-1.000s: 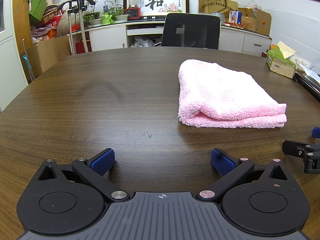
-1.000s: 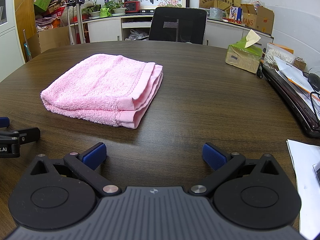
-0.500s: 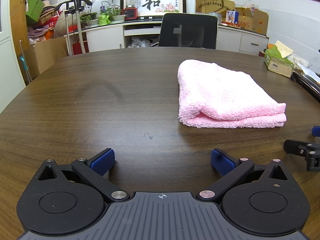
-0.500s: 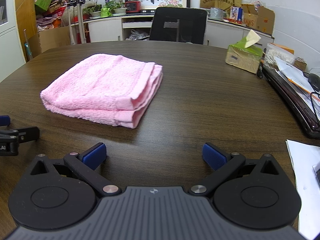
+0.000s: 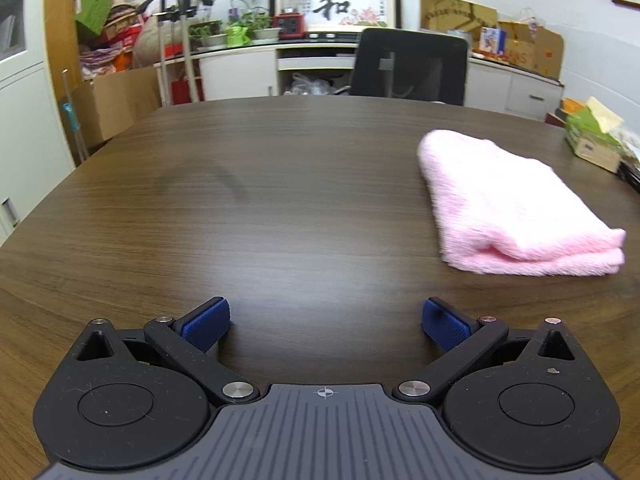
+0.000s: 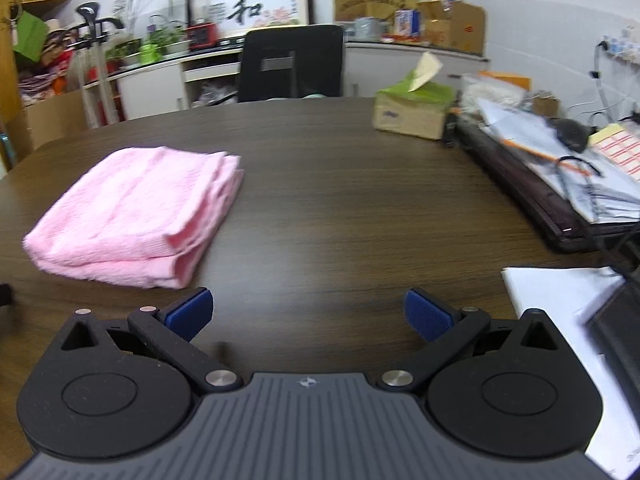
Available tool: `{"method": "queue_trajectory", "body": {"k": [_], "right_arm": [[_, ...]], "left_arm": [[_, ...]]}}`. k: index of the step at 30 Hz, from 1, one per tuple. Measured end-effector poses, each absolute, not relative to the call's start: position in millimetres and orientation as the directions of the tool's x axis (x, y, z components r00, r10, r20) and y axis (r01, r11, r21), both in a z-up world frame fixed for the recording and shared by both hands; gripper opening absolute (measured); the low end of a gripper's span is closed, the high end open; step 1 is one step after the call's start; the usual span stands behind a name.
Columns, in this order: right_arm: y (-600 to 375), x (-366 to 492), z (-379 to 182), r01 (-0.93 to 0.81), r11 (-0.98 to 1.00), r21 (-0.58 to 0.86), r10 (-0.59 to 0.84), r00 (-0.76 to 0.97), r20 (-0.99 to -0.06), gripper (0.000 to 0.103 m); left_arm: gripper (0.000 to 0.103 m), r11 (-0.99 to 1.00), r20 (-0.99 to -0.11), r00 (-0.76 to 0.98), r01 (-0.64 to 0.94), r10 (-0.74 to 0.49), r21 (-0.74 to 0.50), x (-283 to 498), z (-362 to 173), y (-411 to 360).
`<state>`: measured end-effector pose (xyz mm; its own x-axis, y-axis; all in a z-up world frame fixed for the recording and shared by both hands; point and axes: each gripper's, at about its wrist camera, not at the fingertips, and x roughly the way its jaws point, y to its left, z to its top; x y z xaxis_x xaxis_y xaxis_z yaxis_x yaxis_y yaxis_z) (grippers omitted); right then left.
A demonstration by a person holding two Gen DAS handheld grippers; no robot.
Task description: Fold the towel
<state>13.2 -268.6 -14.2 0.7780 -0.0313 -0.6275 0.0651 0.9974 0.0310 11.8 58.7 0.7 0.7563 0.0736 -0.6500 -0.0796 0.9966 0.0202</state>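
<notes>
A pink towel (image 5: pixel 508 204) lies folded into a thick rectangle on the dark wooden table (image 5: pixel 260 200). In the left wrist view it sits ahead and to the right of my left gripper (image 5: pixel 326 322), which is open with nothing between its blue pads and stands apart from the cloth. In the right wrist view the same towel (image 6: pixel 136 212) lies ahead and to the left of my right gripper (image 6: pixel 308 314), also open and holding nothing. The towel's near corner ends just beyond the right gripper's left fingertip (image 6: pixel 190 312).
A tissue box (image 6: pixel 412 110) stands at the table's far right, with a stack of papers and trays (image 6: pixel 560 168) beside it. White sheets (image 6: pixel 560 300) lie near my right gripper. A black office chair (image 5: pixel 410 66) stands behind the table, and cabinets with boxes line the back wall.
Both grippers have swung away from the towel: the left view has turned left and the right view right. The other gripper no longer shows clearly in either view. The towel has not moved.
</notes>
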Motion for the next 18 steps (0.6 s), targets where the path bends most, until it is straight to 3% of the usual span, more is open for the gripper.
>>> {"method": "queue_trajectory", "body": {"k": [18], "right_arm": [[-296.5,17.3,-26.2,0.149,0.989,0.007,-0.108,0.747,-0.656,0.103]], "left_arm": [[0.103,0.989,-0.647,0.752,-0.15,0.125,0.017,12.7,5.1,107.8]]}}
